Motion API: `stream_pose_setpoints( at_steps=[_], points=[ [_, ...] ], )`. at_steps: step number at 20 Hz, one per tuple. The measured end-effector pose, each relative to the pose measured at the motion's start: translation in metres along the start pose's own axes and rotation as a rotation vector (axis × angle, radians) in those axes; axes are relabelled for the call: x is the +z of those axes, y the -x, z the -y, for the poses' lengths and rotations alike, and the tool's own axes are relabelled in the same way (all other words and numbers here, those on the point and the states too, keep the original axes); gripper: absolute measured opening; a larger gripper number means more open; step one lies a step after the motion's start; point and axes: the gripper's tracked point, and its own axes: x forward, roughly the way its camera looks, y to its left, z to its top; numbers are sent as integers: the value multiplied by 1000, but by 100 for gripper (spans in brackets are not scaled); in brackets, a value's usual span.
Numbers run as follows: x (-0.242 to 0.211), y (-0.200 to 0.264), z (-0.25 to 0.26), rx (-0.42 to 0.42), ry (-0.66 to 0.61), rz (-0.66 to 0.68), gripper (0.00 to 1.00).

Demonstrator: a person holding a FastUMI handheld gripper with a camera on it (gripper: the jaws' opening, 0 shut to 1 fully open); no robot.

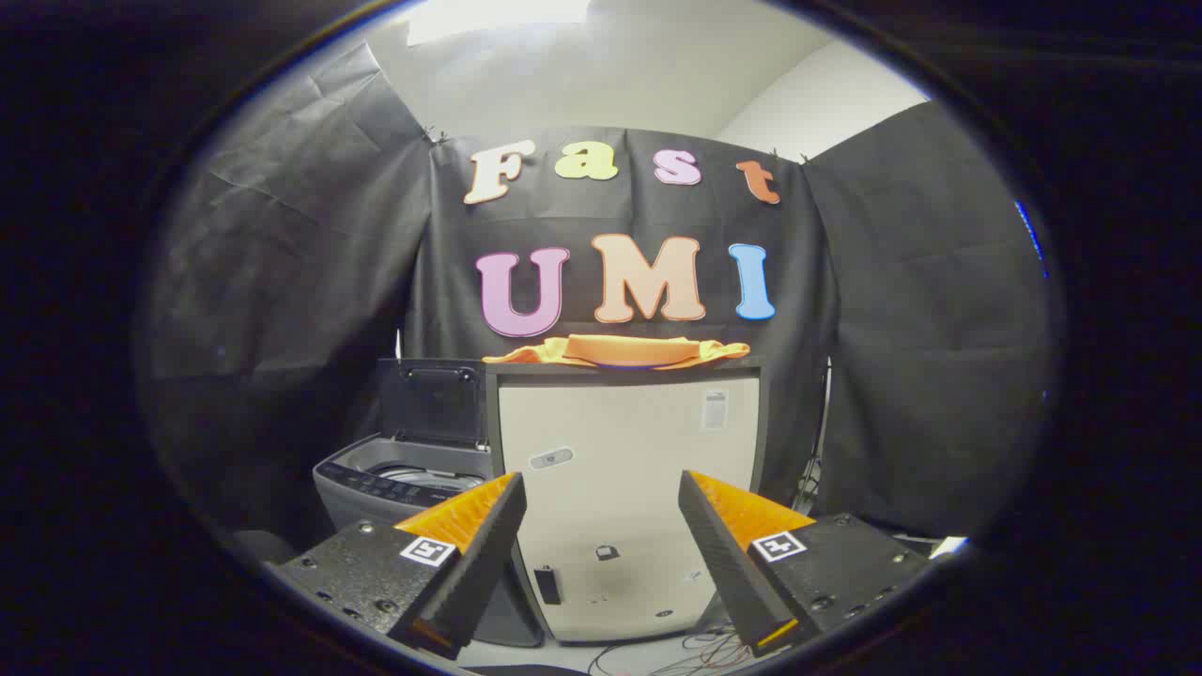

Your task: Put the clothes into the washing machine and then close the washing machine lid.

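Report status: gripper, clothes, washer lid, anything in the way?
Gripper open, holding nothing. Orange garment lies on top of the cabinet, beyond the fingers. Washing machine beside the cabinet, lid up. Nothing blocking.

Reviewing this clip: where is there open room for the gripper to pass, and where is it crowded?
The gripper is open, nothing between its fingers. The washing machine, lid raised, leaves its opening free beside the white cabinet. The cabinet's top is crowded: the orange garment covers most of it. Loose cables clutter the floor below.

Gripper cam, low, level, facing cabinet, well back
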Motion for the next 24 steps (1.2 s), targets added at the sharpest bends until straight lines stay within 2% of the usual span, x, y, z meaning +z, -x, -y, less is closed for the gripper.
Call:
stream_pose_setpoints(
  at_steps=[10, 24],
  points=[
    [28, 13, -7, 18, -31, 37, 99],
    [18, 13, -20, 23, -23, 18, 99]
  ],
)
